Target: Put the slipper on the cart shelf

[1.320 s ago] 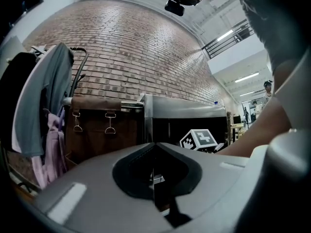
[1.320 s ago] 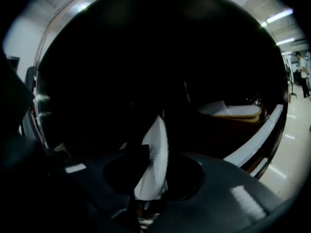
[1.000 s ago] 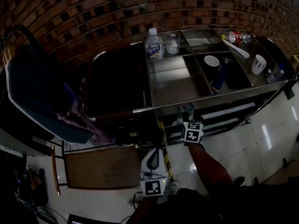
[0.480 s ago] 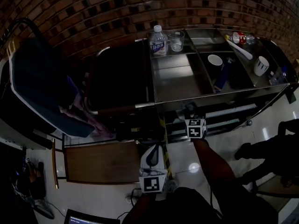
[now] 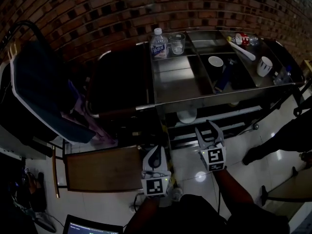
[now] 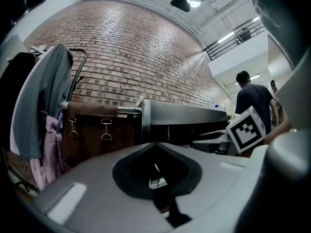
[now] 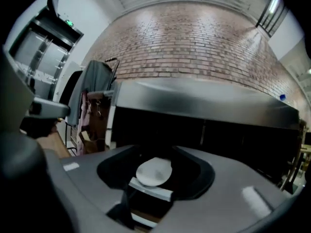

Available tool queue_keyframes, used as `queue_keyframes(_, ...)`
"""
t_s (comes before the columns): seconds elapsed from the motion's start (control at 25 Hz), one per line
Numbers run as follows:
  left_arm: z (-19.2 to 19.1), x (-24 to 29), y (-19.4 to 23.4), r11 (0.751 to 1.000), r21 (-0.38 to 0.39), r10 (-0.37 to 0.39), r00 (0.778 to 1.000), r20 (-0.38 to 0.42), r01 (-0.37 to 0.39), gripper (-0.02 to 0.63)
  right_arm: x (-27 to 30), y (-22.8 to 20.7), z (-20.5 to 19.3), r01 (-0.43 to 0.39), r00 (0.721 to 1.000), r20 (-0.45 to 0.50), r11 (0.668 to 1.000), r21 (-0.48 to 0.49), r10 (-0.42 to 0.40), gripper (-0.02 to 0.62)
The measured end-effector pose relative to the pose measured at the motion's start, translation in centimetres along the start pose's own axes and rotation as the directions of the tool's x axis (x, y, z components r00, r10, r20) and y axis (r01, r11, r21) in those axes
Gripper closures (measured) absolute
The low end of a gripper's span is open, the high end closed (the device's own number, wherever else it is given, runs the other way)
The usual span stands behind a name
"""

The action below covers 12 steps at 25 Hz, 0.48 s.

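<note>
1. Cart (image 5: 185, 89): it stands against the brick wall (image 5: 97, 13), ahead of both my tools. Its steel top is split into compartments.

2. Slipper (image 5: 186, 115): white and lying on the cart's lower shelf (image 5: 229, 115), just under the front edge of the top. It is near the middle of the cart's width. In the right gripper view it shows as a pale oval resting on the shelf's front rail. Neither tool touches it.

3. Right gripper (image 5: 205, 128): I hold it in front of the cart, pointing at the shelf, and clear of the cart's front. Its jaws stand apart and have just been opening. Nothing is between them. The slipper lies beyond the tips, in line with the gap.

4. Left gripper (image 5: 157, 151): I hold it off the cart's front left corner, farther from the cart than the right gripper. Its jaws are together at the tips, with nothing clamped. The left gripper view looks along the cart's dark front.

5. Cart top:
- A bottle (image 5: 158, 45) and a glass (image 5: 177, 43) stand side by side at the rear left corner.
- A cup (image 5: 215, 62) stands in the middle compartment.
- A mug (image 5: 263, 66) stands toward the right end.
</note>
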<state>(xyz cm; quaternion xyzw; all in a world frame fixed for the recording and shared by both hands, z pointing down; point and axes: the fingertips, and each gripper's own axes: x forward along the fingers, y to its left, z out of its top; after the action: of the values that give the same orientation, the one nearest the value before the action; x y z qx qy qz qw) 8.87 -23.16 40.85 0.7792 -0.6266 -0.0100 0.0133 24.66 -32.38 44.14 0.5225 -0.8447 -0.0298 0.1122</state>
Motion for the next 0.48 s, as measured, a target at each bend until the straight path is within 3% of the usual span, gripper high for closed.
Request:
queue_keyframes(0.12, 0.3, -0.1, -0.7, 1.000, 0.008, -0.005, 1.000, 0.002, 0.005, 0.589, -4.0, 0.8, 1.4, 0.001, 1.000, 0.017, 0.998, 0.064, -0.002, 0.457)
queue_keyframes(0.32, 1.4, -0.6, -2.3, 1.000, -0.001, -0.031, 0.999, 0.026, 0.031, 0.589, -7.4, 2.6, 2.7, 0.036, 0.998, 0.039, 0.996, 0.078, -0.039, 0.583)
queue_keyframes(0.48, 1.2, -1.1, -3.1, 0.999, -0.013, -0.042, 0.999, 0.009, 0.042, 0.589, -8.0, 4.3, 3.3, 0.017, 0.998, 0.060, 0.996, 0.090, -0.022, 0.594)
